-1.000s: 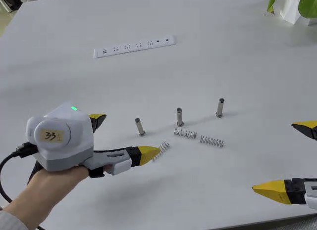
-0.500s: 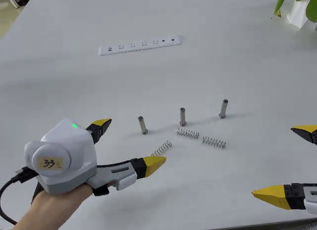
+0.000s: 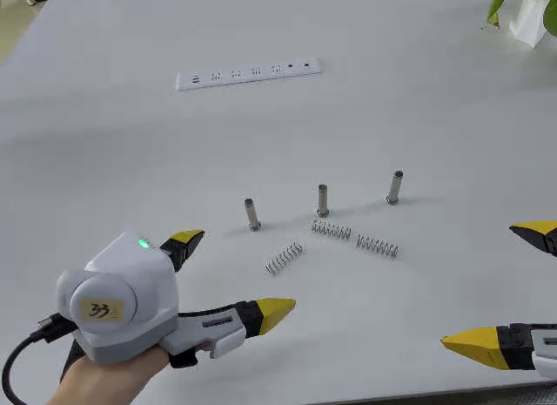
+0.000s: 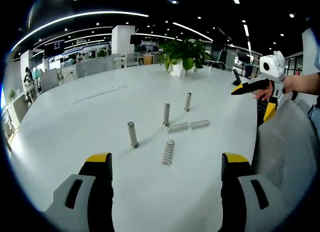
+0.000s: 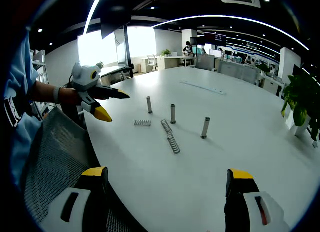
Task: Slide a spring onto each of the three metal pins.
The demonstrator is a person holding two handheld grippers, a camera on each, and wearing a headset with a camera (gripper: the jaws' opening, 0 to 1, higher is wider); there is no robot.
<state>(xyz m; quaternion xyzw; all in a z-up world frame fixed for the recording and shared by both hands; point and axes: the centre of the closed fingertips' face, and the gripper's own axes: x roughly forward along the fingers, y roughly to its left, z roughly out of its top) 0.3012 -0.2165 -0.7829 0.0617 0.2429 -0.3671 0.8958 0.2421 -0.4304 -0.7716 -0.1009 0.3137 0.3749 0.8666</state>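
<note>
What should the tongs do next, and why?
Probably ease the left tongs forward around the nearest spring and close on it. All three pins stand bare. That spring lies flat on the table, just ahead of the left tongs, which are open and empty.

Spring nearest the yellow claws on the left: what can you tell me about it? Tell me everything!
The spring is a small silvery coil of thin wire, metal by its look. It lies on its side on the white table, slanted, a little in front of the nearest pin and not touching it. It is not on any pin. Nothing holds it: it lies ahead of the open left gripper, and neither jaw touches it.
</note>
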